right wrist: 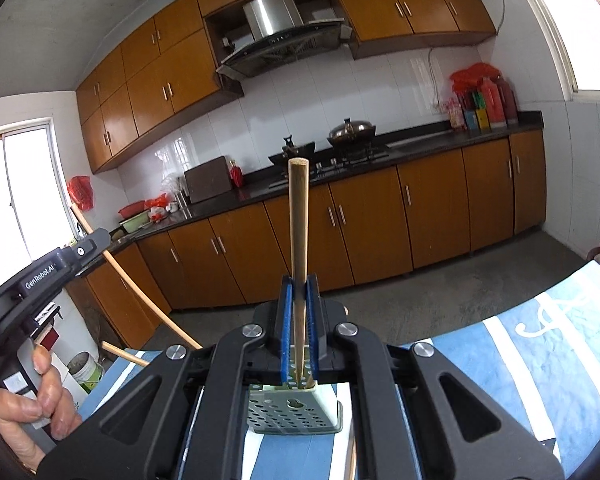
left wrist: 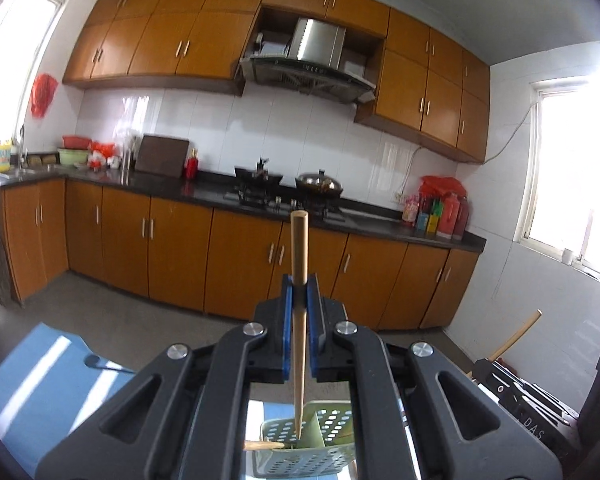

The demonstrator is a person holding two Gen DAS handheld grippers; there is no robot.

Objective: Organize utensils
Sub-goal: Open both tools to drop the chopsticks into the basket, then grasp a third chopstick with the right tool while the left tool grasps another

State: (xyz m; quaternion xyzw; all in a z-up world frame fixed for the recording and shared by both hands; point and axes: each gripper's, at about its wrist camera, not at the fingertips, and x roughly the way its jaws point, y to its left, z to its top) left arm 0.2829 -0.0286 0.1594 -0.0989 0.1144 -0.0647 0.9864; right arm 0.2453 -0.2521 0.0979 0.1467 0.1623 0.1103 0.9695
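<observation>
Both round wooden chopsticks (left wrist: 299, 280) clamped, perforated holder (left wrist: 312, 440)

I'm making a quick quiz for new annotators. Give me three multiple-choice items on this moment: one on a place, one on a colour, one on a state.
1. Where does the tip of the left claw's chopstick point?
A. into the perforated holder
B. into a wok
C. into a drawer

2. What colour are the claw pads?
A. red
B. blue
C. white

3. What is the right claw doing?
A. hanging open
B. shut on a spoon
C. shut on a chopstick

Key: 1 A, its tip sits over the holder's opening; 2 B, blue pads flank each stick; 3 C, pads pinch the wooden stick.
</observation>
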